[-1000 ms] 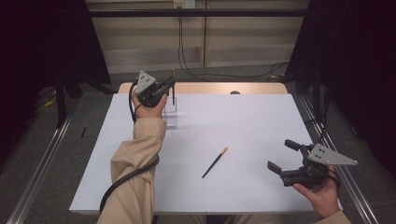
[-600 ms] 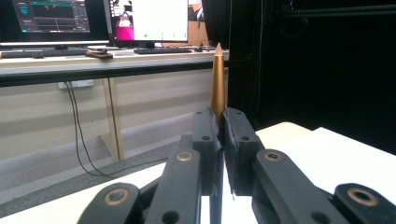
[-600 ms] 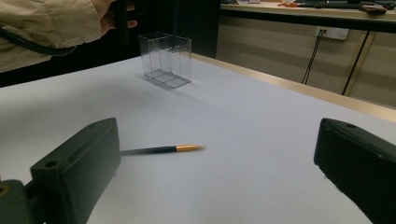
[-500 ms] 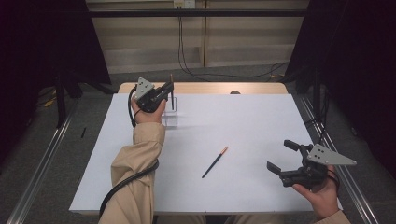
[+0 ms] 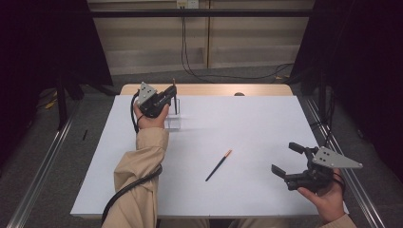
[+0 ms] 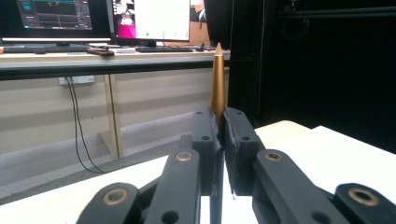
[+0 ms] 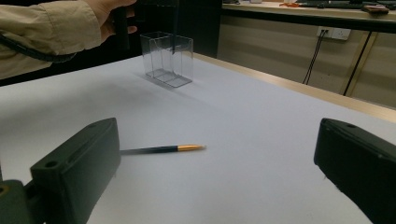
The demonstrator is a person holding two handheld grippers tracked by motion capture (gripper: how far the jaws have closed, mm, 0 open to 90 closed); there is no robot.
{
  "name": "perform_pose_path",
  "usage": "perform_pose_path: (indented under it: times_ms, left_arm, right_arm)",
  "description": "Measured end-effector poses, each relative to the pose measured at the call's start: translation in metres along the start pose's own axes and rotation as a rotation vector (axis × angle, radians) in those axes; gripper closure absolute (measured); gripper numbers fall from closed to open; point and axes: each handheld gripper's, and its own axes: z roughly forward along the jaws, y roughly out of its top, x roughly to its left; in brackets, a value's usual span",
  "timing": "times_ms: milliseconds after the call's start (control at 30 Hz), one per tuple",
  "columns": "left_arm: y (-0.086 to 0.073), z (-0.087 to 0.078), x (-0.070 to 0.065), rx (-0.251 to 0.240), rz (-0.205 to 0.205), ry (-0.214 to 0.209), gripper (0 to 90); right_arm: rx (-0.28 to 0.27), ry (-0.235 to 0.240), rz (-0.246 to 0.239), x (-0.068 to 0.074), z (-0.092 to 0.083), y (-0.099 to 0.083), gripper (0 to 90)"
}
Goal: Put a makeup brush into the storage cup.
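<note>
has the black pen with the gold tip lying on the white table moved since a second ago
No. The black pen with the gold tip lies at the same spot and slant on the white table, mid-table, apart from the clear plastic holder.

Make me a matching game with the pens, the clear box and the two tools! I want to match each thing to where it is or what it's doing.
Things:
1. left tool
2. right tool
3. pen on the table
4. clear box

States or places:
A. lying flat on the white table, gold tip pointing away from the person
B. open, holding nothing
C. standing at the far left of the table, with a divider inside
D. shut on an upright pen with a gold tip

Pairs: 1-D, 2-B, 3-A, 4-C
</note>
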Motion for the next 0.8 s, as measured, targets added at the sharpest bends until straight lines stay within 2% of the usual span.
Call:
perform_pose_path:
  times_ms: [233, 800]
  left_arm:
    - [-0.005, 0.001, -0.002, -0.001, -0.012, -0.001, 83.6]
    - [-0.015, 0.002, -0.005, 0.02, -0.008, -0.002, 83.4]
  right_arm:
    - [0.0, 0.005, 0.0, 0.0, 0.0, 0.001, 0.2]
    - [-0.001, 0.011, -0.001, 0.001, 0.0, 0.0, 0.2]
